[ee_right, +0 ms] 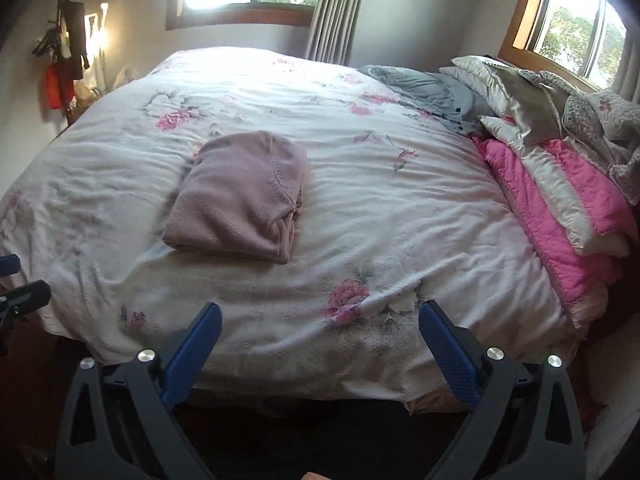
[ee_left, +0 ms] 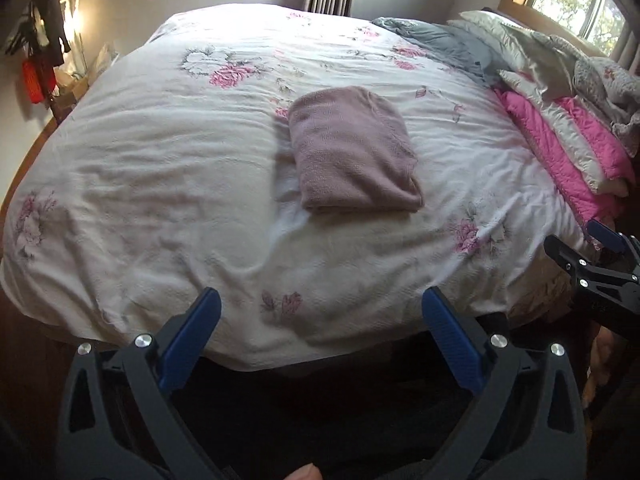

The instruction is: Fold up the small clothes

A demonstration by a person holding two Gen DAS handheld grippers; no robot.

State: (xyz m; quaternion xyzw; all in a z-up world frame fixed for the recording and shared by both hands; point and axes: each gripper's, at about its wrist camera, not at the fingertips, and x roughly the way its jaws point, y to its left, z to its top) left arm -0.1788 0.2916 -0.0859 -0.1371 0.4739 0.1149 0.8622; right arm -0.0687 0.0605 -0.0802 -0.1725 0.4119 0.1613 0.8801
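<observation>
Mauve garment (ee_left: 352, 152) lies folded flat on the bedspread (ee_left: 160, 184), apparently finished, so left gripper (ee_left: 320, 316) and right gripper (ee_right: 320, 330) hang back, jaws wide and empty.

Bed (ee_right: 360, 240) fills most of both views, covered w/ white bedspread (ee_right: 400, 220) printed in pink and grey flowers, surface rumpled. Folded mauve garment (ee_right: 240, 196) lies flat approx. mid-bed, a neat rectangular stack, well apart from other items. Far right: crumpled grey cloth (ee_right: 428, 88) on the spread. Right edge: pile of bedding, i.e. pink quilt (ee_right: 532, 208) w/ white and pink layers, silvery pillows (ee_right: 516, 92) on top at far end, grey-patterned fabric (ee_right: 604, 128) bunched at extreme right. Near edge of spread hangs over bed side.
</observation>
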